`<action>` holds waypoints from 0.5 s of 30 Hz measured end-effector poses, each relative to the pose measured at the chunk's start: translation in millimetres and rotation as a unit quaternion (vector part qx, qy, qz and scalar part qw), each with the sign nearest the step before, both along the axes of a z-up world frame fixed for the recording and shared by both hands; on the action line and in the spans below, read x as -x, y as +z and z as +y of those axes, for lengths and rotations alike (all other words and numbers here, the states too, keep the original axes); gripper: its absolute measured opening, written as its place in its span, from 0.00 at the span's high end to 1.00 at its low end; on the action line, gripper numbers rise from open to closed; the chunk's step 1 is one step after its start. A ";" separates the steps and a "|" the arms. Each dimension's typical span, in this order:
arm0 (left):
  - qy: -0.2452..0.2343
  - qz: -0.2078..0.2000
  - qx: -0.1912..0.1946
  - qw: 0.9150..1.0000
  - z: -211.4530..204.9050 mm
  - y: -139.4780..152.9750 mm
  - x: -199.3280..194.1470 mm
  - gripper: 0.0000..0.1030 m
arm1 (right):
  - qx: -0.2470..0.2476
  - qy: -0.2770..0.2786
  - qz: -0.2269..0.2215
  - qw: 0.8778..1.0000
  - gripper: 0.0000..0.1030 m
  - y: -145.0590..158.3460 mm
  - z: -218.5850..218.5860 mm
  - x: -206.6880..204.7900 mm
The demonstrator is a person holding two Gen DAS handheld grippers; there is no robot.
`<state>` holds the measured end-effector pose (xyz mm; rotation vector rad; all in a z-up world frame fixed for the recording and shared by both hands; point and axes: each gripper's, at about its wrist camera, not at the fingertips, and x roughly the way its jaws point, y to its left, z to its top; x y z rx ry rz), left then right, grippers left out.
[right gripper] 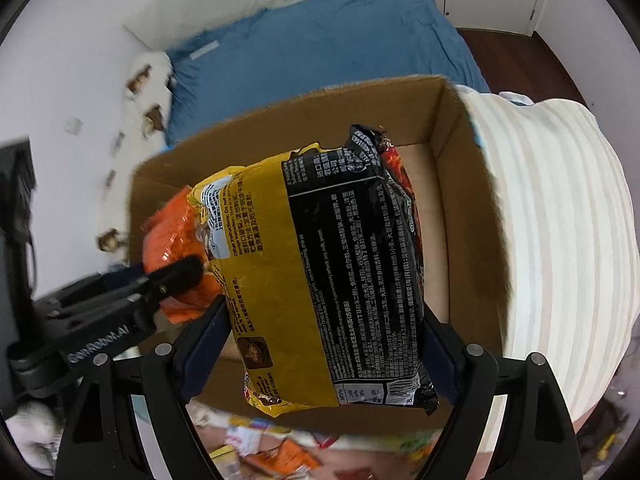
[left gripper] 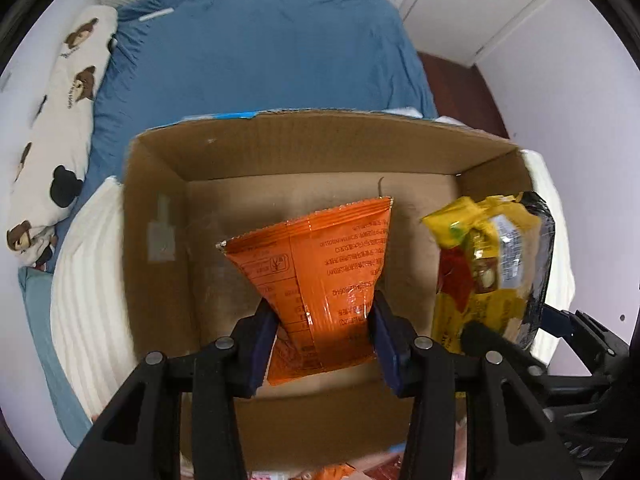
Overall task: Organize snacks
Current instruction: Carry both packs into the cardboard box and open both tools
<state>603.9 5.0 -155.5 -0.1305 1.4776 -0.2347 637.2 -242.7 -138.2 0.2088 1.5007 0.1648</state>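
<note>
Both grippers (left gripper: 324, 332) (right gripper: 324, 344) apparently hold packets (left gripper: 320, 280) (right gripper: 332, 280) over box (left gripper: 304, 140).

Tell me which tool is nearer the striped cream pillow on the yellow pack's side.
Right. The right tool holds its yellow pack beside that pillow; the left tool sits farther off, past it.

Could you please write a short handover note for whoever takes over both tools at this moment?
Left tool: shut on the orange snack packet, held above the cardboard box.
Right tool: shut on two packets stacked together, a yellow packet and a black packet, also above the box.
Box: it sits on the bed; the floor that shows is bare.
Done: three packets picked up.
Left: release all three into the box, then collect the loose packets lying in front of it.
</note>
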 end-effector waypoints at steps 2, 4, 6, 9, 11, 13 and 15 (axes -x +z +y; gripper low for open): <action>-0.005 0.013 -0.010 1.000 -3.8 -11.9 -11.6 0.59 | 0.016 0.010 0.013 1.000 0.14 -14.1 -2.5 -6.8; -0.009 0.025 -0.011 1.000 -5.1 -24.3 -21.1 0.59 | 0.028 0.015 0.023 0.999 0.14 -31.9 3.4 -9.2; -0.004 0.039 -0.007 0.999 -3.6 -35.3 -28.3 0.59 | 0.037 0.018 0.034 0.999 0.14 -51.6 11.4 -17.9; -0.006 0.046 -0.013 0.999 -5.0 -44.7 -36.8 0.58 | 0.037 0.017 0.046 0.998 0.14 -71.2 17.8 -37.0; -0.006 0.049 -0.011 0.999 -4.9 -47.5 -40.7 0.58 | 0.032 0.016 0.054 0.998 0.14 -83.9 20.0 -40.7; -0.004 0.053 -0.012 0.999 -4.3 -46.8 -45.3 0.58 | 0.028 0.015 0.060 0.998 0.14 -86.2 18.0 -42.3; -0.004 0.054 -0.012 0.998 -4.7 -48.5 -50.6 0.58 | 0.026 0.025 0.067 0.997 0.14 -87.6 12.2 -43.1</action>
